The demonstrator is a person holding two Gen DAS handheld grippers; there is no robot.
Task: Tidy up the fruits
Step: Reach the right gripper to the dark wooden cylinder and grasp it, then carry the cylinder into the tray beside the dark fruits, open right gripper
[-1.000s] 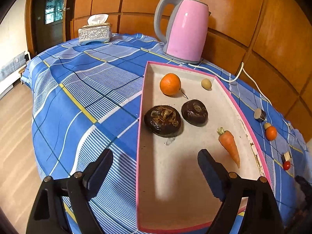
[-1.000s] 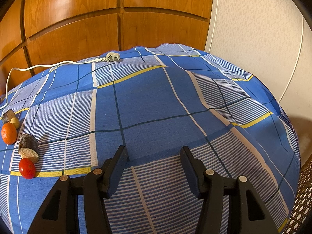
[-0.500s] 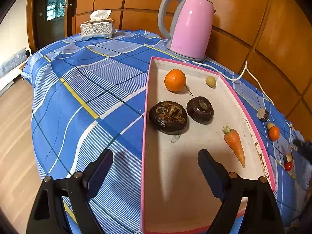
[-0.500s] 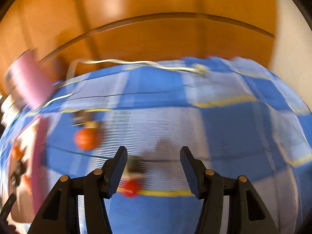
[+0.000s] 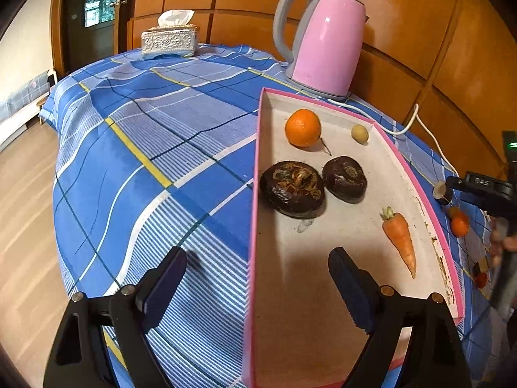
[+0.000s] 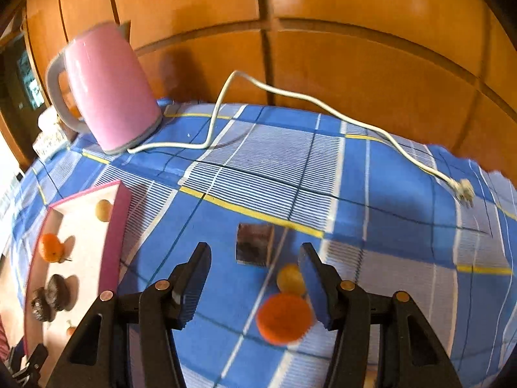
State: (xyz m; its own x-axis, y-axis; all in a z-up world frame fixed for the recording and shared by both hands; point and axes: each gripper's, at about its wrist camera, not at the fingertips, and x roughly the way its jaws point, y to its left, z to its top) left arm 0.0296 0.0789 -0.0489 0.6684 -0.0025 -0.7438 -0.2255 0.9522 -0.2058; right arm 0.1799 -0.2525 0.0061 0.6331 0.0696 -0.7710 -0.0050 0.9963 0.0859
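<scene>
Left wrist: left gripper [image 5: 257, 278] gapes wide, empty, straddling the pink tray's [image 5: 254, 226] left wall as before; right tool newly at frame edge.

Right wrist: right gripper [image 6: 255, 278] wide, has swung over the loose orange [image 6: 284, 318].

Pink kettle [image 5: 324, 40] with grey handle stands upright at the far edge of the table, on the blue checked tablecloth [image 5: 155, 148]. Its white cord [image 6: 290, 97] trails right, plug [image 6: 463, 190] lying on the cloth. Silver tissue box [image 5: 169, 40] far left. Wood-panelled wall [image 6: 355, 32] behind; apparently a door [image 5: 97, 9] beyond.
</scene>
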